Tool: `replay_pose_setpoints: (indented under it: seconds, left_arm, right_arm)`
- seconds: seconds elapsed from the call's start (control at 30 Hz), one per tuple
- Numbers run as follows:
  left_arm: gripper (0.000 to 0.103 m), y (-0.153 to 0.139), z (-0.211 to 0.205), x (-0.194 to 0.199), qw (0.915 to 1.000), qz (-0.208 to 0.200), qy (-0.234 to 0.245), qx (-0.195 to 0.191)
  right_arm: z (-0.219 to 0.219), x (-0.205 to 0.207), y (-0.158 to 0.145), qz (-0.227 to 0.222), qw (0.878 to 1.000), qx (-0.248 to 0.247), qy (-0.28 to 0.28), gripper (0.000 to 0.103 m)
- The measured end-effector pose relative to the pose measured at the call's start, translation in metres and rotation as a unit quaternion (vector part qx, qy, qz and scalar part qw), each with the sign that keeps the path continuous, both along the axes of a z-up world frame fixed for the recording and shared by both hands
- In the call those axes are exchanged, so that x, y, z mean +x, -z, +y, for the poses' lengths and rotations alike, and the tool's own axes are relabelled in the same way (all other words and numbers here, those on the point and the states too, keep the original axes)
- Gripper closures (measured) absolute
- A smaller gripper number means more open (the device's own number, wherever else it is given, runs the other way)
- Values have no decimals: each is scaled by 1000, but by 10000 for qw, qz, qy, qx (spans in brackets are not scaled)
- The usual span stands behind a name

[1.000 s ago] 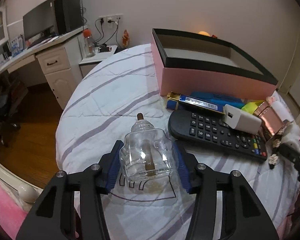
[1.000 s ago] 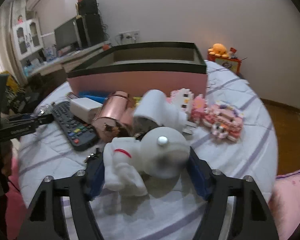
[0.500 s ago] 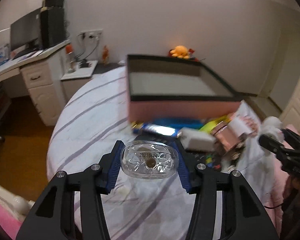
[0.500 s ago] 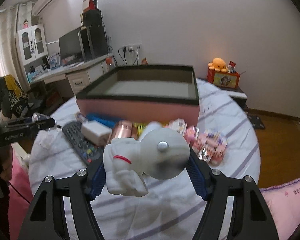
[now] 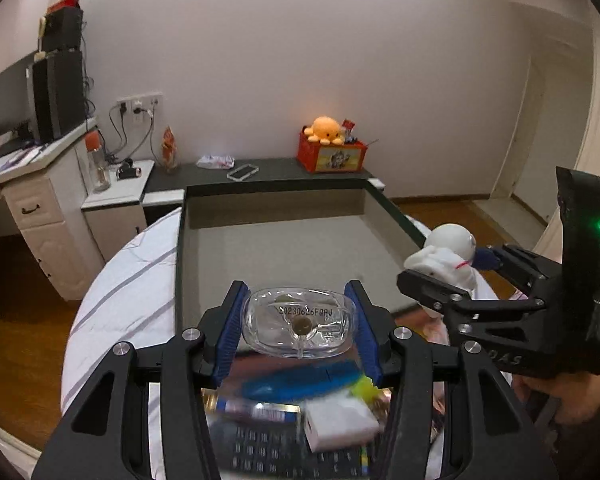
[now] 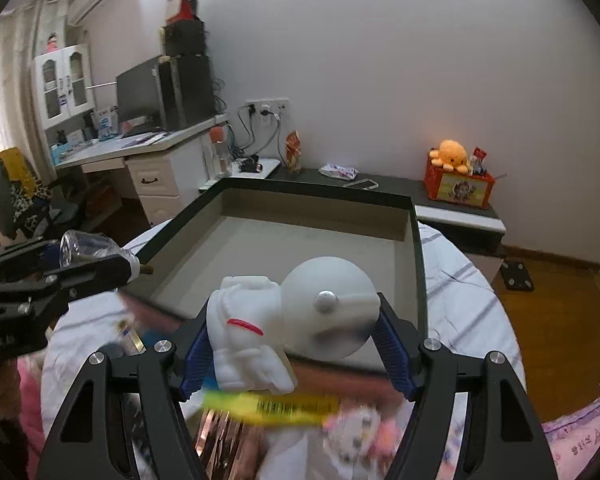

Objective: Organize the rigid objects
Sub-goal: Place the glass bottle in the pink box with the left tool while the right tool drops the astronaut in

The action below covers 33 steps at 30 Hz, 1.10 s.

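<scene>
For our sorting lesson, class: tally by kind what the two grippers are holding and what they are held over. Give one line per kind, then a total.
Clear bottle, in the left gripper: 1
White astronaut figure, in the right gripper: 1
Open box, nothing in the part that shows: 1
Total: 3

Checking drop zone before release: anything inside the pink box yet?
The box looks empty: bare grey floor in both wrist views. The clear bottle and white astronaut figure, each held in jaws, cover the floor strip along its near wall.
</scene>
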<state>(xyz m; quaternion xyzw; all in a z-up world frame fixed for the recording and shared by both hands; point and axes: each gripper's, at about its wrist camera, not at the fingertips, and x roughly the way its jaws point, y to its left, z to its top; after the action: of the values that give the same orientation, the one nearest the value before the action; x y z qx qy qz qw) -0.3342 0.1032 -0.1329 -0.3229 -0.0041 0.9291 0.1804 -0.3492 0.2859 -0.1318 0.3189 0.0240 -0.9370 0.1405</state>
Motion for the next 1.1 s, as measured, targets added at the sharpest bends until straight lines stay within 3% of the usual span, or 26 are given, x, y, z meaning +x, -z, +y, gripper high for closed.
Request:
replay_pose_setpoints:
  seconds: [0.17, 0.37, 0.4, 0.47, 0.53, 0.6, 0.7, 0.77, 0.97, 1.07, 1.1]
  left_arm:
    - [52, 19, 10, -37, 9993, -366, -55, -37]
    - [50, 36, 9, -43, 9986, -430, -273, -119]
    - [47, 36, 7, -43, 9986, -412, -323, -119]
    - [21, 33, 6, -40, 9986, -323, -401, -109]
    - [10, 26, 2, -34, 9983, -168, -556, -111]
    - [8, 22, -5, -28, 9984, -146, -550, -62]
    - [7, 13, -17, -10, 9978, -101, -658, -53]
    - [0, 6, -26, 10, 9971, 58, -749, -68]
    - [0, -17, -46, 75, 9941, 690, -818, -155]
    - [0, -24, -50, 107, 9927, 930, -712, -286]
    - [0, -25, -51, 114, 9926, 979, -652, -307]
  right_arm:
    - [1, -30, 18, -295, 9995, 9, 148, 30]
    - [3, -39, 33, -493, 9985, -25, 225, 29]
    - [3, -39, 32, -488, 9985, -10, 235, 25]
    - [4, -36, 28, -361, 9990, 2, 258, 23]
    - [5, -32, 24, -294, 9992, -33, 276, 22]
    - [8, -27, 18, -263, 9991, -69, 329, 22]
    - [15, -13, 6, -116, 9988, -155, 439, 22]
    - [22, 4, -5, 40, 9985, -280, 475, 21]
    - [34, 69, -38, 667, 9956, -347, 566, 17]
    - [39, 103, -52, 991, 9927, -370, 585, 0]
    - [41, 114, -55, 1118, 9911, -342, 635, 0]
